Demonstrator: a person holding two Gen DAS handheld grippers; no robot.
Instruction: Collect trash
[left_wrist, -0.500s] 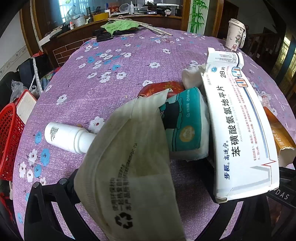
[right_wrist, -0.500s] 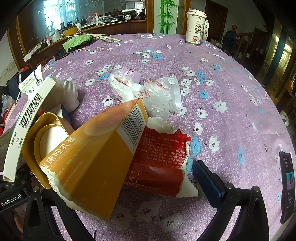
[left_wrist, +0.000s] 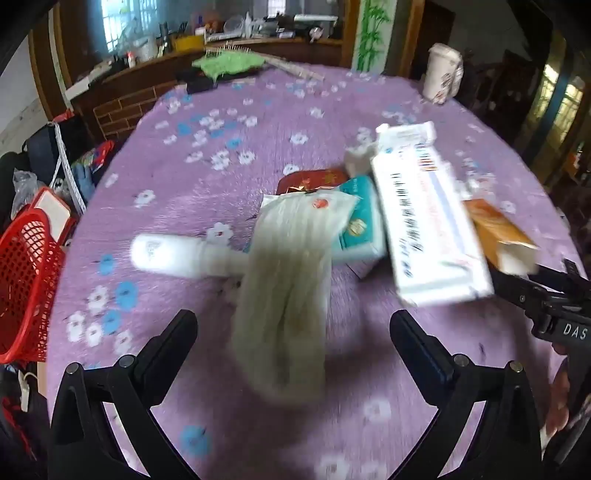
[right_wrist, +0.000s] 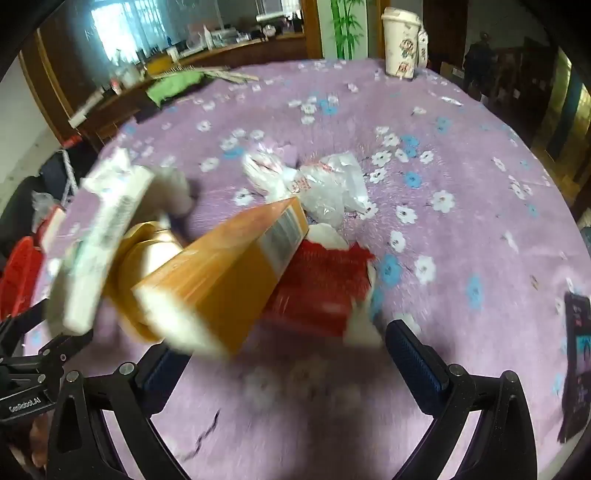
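Note:
A pile of trash lies on the purple flowered tablecloth (left_wrist: 229, 122). In the left wrist view my left gripper (left_wrist: 291, 332) is open, a pale crumpled paper bag (left_wrist: 288, 280) lying between its fingers, untouched. Behind it are a white bottle (left_wrist: 173, 254), a teal tissue pack (left_wrist: 360, 225), a red packet (left_wrist: 314, 179) and a white medicine box (left_wrist: 424, 218). In the right wrist view my right gripper (right_wrist: 288, 343) is open behind an orange carton (right_wrist: 229, 273), a torn red wrapper (right_wrist: 325, 280) and clear plastic bags (right_wrist: 321, 184). The frames are blurred.
A red mesh basket (left_wrist: 26, 280) sits off the table's left edge. A patterned paper cup (right_wrist: 400, 44) and a green cloth (left_wrist: 225, 62) are at the far side. A dark phone (right_wrist: 576, 369) lies at the right edge. A wooden counter stands behind.
Both grippers have pulled back from the pile, so the trash looks smaller and farther. The paper bag and orange carton now lie ahead of the fingertips. Motion blur has appeared.

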